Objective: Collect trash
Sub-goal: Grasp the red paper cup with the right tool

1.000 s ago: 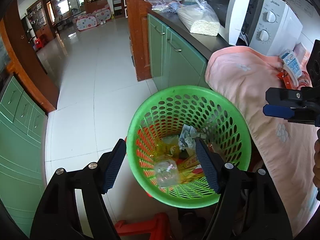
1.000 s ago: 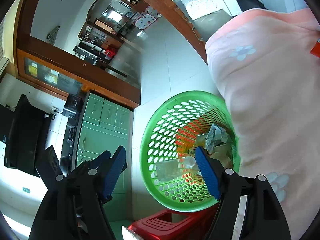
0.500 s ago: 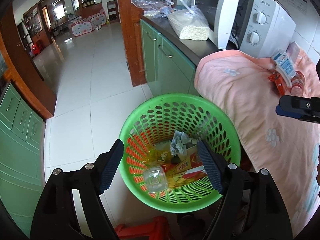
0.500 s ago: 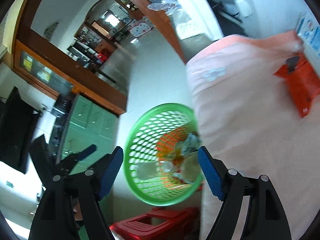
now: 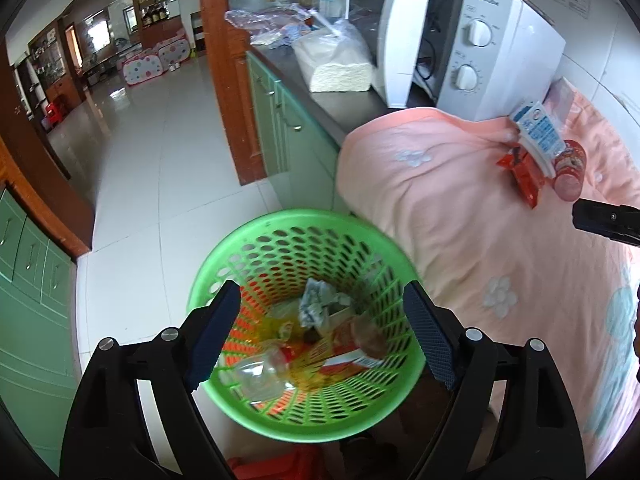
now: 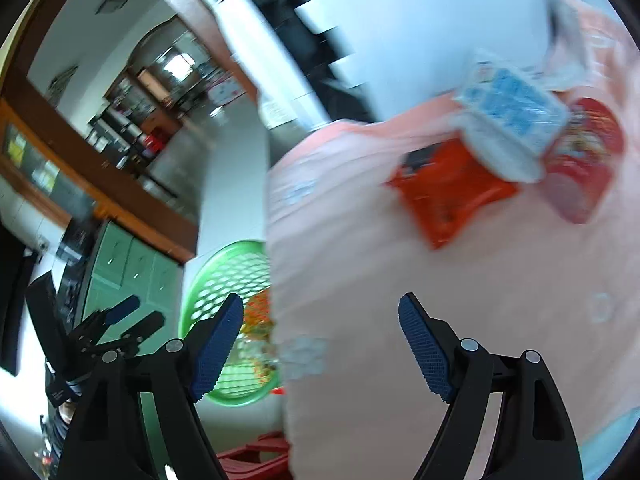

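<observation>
You are swinging the right tool point(image 6: 320, 344), jaws opening and empty, toward what looks like an orange wrapper point(image 6: 448, 190); the left tool point(image 5: 320, 328), also opening empty, is hovering over the green basket point(image 5: 296, 224).

A home kitchen: microwave point(image 5: 472, 36) on a dark counter point(image 5: 332, 100), green cabinets point(image 5: 280, 120), tiled floor point(image 5: 160, 152).

Both grippers same build: left gripper point(image 5: 322, 336) and right gripper point(image 6: 320, 340) have black plastic arms, curved and ribbed, tapering up to the fingers. Pads point(image 5: 428, 344) are dark blue with fine knurled texture. Two round silver screws point(image 5: 170, 334) on each arm. No cables or markings visible.
</observation>
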`<state>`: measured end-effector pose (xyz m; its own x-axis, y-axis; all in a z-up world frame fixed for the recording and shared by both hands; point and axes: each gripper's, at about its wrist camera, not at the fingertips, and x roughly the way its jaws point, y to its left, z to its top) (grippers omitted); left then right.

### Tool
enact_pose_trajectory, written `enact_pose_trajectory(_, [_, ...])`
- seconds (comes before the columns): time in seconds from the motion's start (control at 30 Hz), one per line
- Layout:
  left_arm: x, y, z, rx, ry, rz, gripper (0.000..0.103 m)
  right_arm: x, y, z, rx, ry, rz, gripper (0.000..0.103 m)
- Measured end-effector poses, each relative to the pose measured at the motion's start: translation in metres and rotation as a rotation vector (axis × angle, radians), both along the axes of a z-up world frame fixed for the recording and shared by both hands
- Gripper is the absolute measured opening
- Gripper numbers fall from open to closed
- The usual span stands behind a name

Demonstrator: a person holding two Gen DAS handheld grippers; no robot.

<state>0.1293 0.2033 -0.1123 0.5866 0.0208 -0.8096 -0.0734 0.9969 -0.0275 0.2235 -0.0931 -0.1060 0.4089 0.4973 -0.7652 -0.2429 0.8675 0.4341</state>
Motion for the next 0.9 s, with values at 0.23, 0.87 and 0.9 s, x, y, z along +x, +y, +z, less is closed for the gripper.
enact_pose_trajectory(0.23, [0.015, -0.036, 0.005, 0.007, -0.013, -0.046, 0.085, 0.013, -0.072, 0.002, -0.047, 0.009, -0.163, 0.077])
enact_pose_trajectory(0.87, [0.069, -0.120, 0.015, -0.022, -0.022, -0.180, 0.086, 0.067, -0.186, -0.012, 0.015, 0.098, -0.446, 0.077])
enact_pose_trajectory(0.9, [0.072, -0.123, 0.015, -0.022, -0.022, -0.185, 0.086, 0.073, -0.188, -0.014, 0.019, 0.107, -0.453, 0.077])
